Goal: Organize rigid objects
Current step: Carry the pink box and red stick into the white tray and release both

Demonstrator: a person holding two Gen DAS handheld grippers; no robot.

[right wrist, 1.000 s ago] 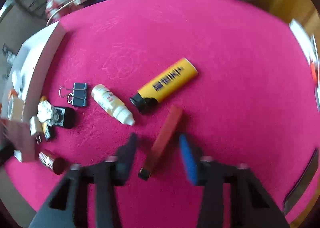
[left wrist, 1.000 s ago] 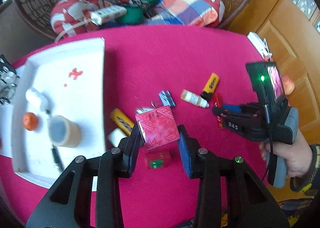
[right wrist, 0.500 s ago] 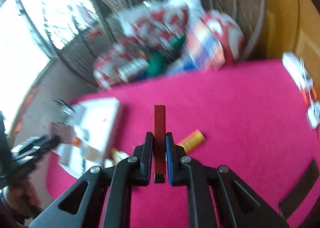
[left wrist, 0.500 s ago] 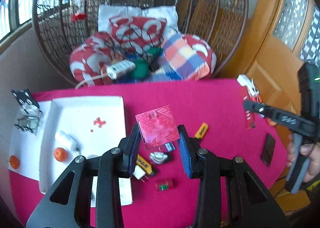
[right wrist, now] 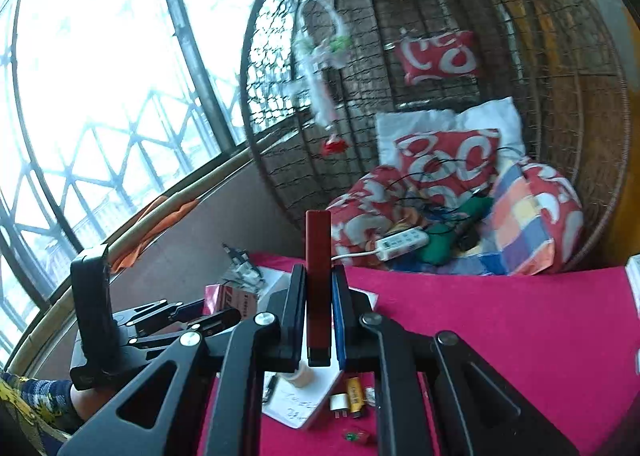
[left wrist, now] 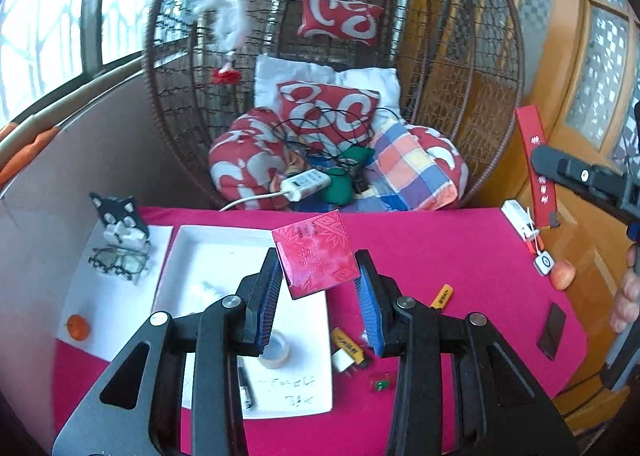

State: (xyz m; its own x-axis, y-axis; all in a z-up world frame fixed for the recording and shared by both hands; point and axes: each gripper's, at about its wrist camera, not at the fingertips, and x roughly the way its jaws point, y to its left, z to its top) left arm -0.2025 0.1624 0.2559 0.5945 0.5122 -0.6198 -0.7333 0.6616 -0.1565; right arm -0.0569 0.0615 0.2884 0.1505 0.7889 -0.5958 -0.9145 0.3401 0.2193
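On the left we're seeing the white tray [left wrist: 200,244] w/ a tape roll [left wrist: 275,350] sitting in it. We're pinching a red square packet [left wrist: 316,254] in the left gripper [left wrist: 318,296], hanging above the tray's right edge. Right gripper [right wrist: 319,320] is clamping a slim red box [right wrist: 318,256] upright over the pink table [right wrist: 500,320], jaws nearly together.

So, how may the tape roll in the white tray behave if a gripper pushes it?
The tape roll lies flat on its round end in the white tray, so it would probably slide, not roll. It looks hollow, so likely light. Tipped on edge, it could roll.
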